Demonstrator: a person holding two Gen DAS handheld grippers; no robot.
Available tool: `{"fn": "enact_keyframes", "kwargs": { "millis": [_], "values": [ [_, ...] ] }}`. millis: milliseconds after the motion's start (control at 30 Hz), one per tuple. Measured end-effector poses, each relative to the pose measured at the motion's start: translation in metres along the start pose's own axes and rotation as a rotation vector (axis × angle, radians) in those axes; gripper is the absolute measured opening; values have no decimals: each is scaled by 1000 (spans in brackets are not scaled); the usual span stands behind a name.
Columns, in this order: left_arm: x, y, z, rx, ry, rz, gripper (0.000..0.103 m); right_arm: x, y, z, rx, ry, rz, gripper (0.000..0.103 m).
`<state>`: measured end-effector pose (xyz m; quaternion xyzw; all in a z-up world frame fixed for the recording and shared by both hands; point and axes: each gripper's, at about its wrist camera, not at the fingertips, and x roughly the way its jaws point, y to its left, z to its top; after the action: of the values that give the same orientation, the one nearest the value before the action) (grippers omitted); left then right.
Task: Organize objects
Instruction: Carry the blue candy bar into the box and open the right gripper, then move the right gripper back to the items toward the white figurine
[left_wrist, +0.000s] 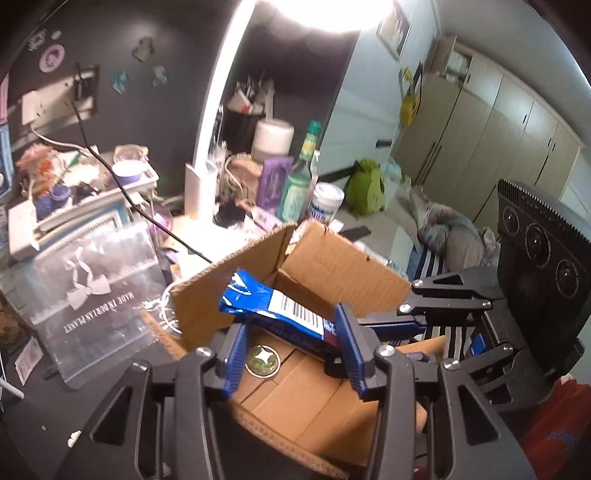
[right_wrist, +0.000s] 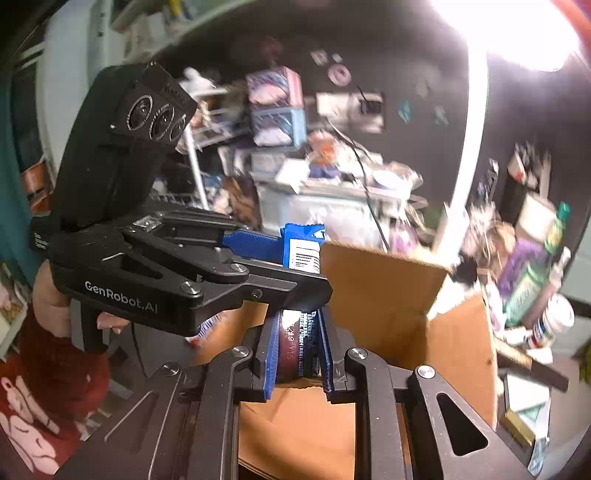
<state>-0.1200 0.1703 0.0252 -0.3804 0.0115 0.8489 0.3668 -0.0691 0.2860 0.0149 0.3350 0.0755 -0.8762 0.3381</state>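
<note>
Cluttered desk behind, both grippers pinch one blue snack packet over the cardboard box: light, crinkly, best gripped mid-body.

Blue snack packet over open cardboard box, gold round sticker inside, cluttered desk behind

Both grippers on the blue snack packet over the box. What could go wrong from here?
1. The blue foil snack packet is clamped by both the left gripper and the right gripper; if the hands drift apart, the wrapper may tear or slip out.
2. The raised flap of the brown cardboard box stands close beside the packet and could snag it on the way down.
3. A round gold-rimmed disc lies on the box floor; the packet may land on it and bury it.
</note>
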Motion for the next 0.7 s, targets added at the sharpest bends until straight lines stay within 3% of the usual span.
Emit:
{"fn": "enact_keyframes", "kwargs": {
  "millis": [67, 133, 167, 200, 300, 433, 500, 700],
  "values": [
    [5, -3, 0, 7, 18, 15, 44, 5, -6, -1, 6, 34, 2, 14],
    [6, -3, 0, 6, 27, 19, 59, 8, -6, 0, -2, 58, -6, 15],
    [4, -3, -1, 0, 18, 23, 72, 10, -6, 0, -13, 68, -25, 18],
    [2, -2, -1, -3, 8, 25, 77, 12, -5, 1, -21, 72, -39, 31],
    [-13, 0, -2, -13, -29, 19, 79, 17, -2, 3, -45, 77, -78, 63],
    [-37, 5, -8, -16, -80, 40, 82, 16, 4, 6, -66, 72, -111, 81],
    [-51, 9, -12, -24, -108, 51, 82, 14, 9, 10, -80, 64, -133, 101],
    [-92, 29, -30, -53, -178, 100, 84, 14, 37, 20, -143, 59, -167, 103]
  ]
}}
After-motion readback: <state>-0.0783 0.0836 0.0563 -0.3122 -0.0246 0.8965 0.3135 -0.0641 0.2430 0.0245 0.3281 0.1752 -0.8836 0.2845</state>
